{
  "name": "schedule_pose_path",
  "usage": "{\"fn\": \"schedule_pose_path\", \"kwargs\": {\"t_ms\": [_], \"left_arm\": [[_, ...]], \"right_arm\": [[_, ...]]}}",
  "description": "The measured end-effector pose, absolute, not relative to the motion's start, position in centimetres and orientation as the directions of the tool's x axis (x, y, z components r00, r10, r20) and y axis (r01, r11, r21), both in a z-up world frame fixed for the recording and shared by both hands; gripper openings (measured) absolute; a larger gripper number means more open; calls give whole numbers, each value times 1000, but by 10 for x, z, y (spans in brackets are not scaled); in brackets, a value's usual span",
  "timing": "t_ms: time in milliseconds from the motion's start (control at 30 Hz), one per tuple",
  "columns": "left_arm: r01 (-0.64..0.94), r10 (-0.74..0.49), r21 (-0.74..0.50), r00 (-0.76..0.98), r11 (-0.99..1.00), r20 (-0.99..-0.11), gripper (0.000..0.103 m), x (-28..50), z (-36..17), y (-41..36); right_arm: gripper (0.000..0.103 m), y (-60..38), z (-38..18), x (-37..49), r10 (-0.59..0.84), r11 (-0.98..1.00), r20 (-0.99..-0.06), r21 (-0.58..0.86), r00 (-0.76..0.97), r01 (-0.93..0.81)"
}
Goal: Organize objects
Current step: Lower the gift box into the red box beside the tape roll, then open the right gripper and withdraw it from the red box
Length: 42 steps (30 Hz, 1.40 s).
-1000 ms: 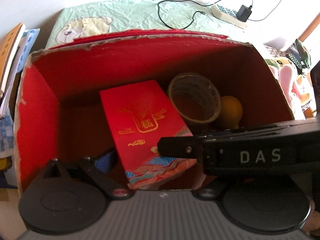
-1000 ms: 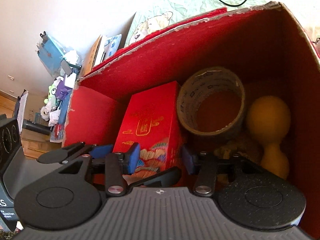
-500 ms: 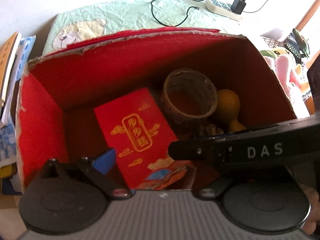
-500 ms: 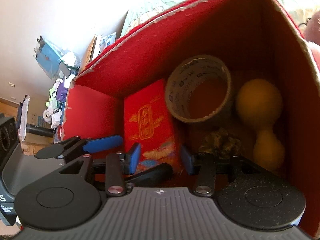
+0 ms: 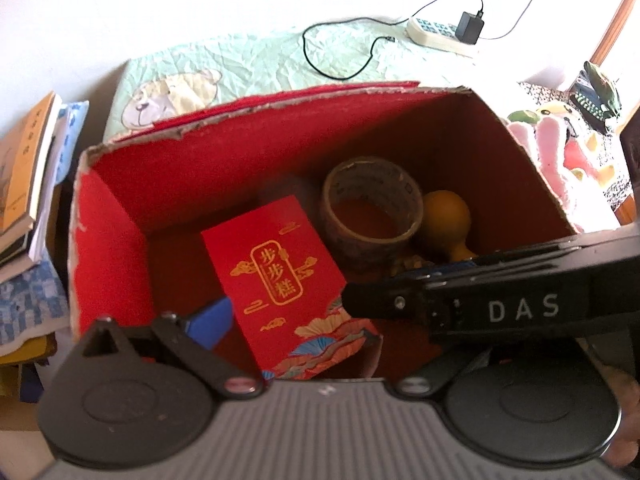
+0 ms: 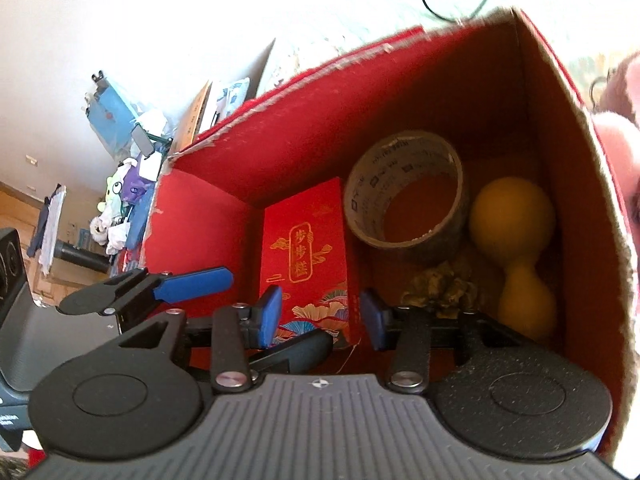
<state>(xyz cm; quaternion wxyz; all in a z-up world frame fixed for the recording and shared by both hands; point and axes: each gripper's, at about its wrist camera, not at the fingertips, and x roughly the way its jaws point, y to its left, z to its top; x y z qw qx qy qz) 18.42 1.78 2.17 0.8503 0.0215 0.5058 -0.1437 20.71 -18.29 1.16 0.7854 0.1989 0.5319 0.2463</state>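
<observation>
Drawn back up since a second ago, left gripper (image 6: 240, 300), grip unreadable; right gripper (image 6: 318, 318) spread astride flat red gold-lettered packet (image 6: 306, 258), left in red cardboard box (image 5: 280, 152). Next, probably: pinch, straighten.

Beyond the far side of my work area lies a crumpled pale green cloth (image 5: 256, 56) printed with a cartoon bear (image 5: 168, 94). A black cable (image 5: 352, 52) loops across it to a white power strip (image 5: 436, 34) holding a black adapter (image 5: 471, 27) at far right. At left I see a stack of books (image 5: 28, 176). At right sits a pink plush toy (image 5: 560, 160). A cluttered heap (image 6: 124, 184) lies far left.
</observation>
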Motion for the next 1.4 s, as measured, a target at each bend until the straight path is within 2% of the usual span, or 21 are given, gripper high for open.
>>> {"fn": "schedule_pose_path", "kwargs": {"t_ms": [433, 633, 1067, 1400], "left_arm": [[260, -199, -59, 551, 964, -810, 99, 136, 61, 10], [224, -169, -44, 581, 974, -796, 99, 116, 70, 13], [152, -118, -31, 607, 988, -786, 99, 68, 81, 18], [126, -105, -37, 591, 991, -800, 98, 42, 75, 16]], "right_arm": [[48, -190, 39, 165, 569, 814, -692, 550, 443, -186], [47, -203, 51, 148, 506, 850, -681, 496, 529, -176], [47, -198, 60, 103, 466, 881, -664, 406, 584, -242], [47, -200, 58, 84, 498, 866, -664, 417, 558, -276]]}}
